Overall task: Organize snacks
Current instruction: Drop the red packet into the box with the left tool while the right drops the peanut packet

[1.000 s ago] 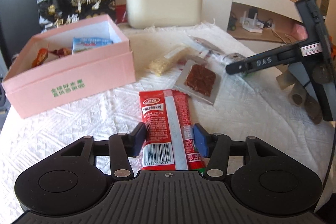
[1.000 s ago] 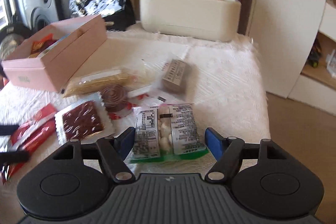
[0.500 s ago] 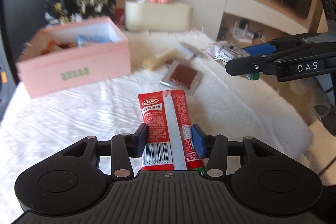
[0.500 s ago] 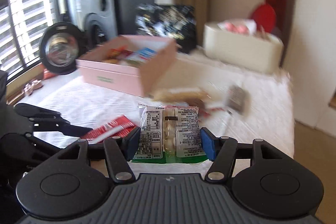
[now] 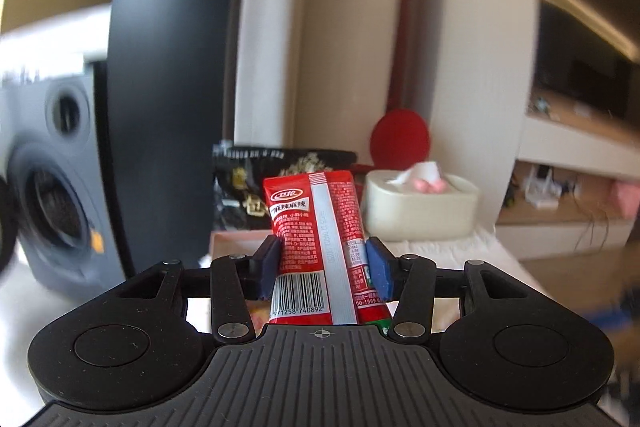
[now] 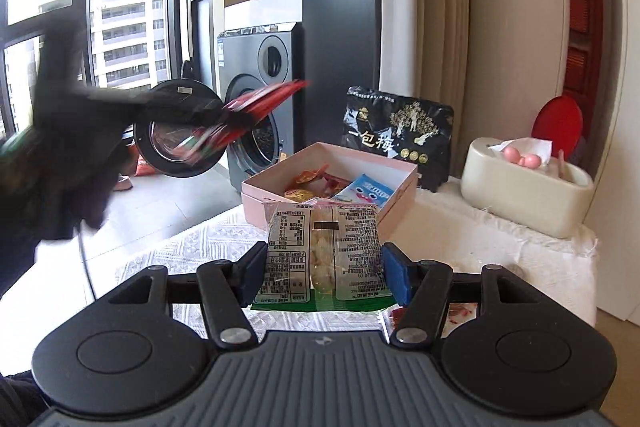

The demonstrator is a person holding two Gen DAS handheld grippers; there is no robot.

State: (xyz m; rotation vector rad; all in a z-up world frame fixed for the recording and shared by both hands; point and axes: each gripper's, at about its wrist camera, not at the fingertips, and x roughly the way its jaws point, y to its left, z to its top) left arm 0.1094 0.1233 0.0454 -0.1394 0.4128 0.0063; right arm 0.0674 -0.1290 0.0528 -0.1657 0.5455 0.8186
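Two snack packets are in the air now, one in each of my tools, so the step in hand is the carry to the pink box [image 6: 384, 183]. My left gripper [image 5: 324, 263] is clamped on the red spicy-strip packet [image 5: 316, 227], the blue pads pressing its two long edges and the packet standing up before the camera. My right gripper [image 6: 324, 277] is clamped on the clear packet with the white label [image 6: 324, 243] (pale small pieces show through its middle window). Both pairs of jaws have just been closing a little further, each with its packet between them.

The box stands open on the white tablecloth [image 6: 500, 251], just behind the right packet, and it already contains some small packets – among them a blue and white one [image 6: 366, 193]. I judge the next move must bring each packet over the open top, lower than now, and then release it inside; the two tools should not arrive at the same place together.

Much is hard to read. In the left view only a thin strip of the box edge shows behind the packet, and the background is blurred. In the right view my left tool is a dark smear at the left – its pads cannot be seen there. Snacks that remain on the cloth are mostly hidden under the gripper body.
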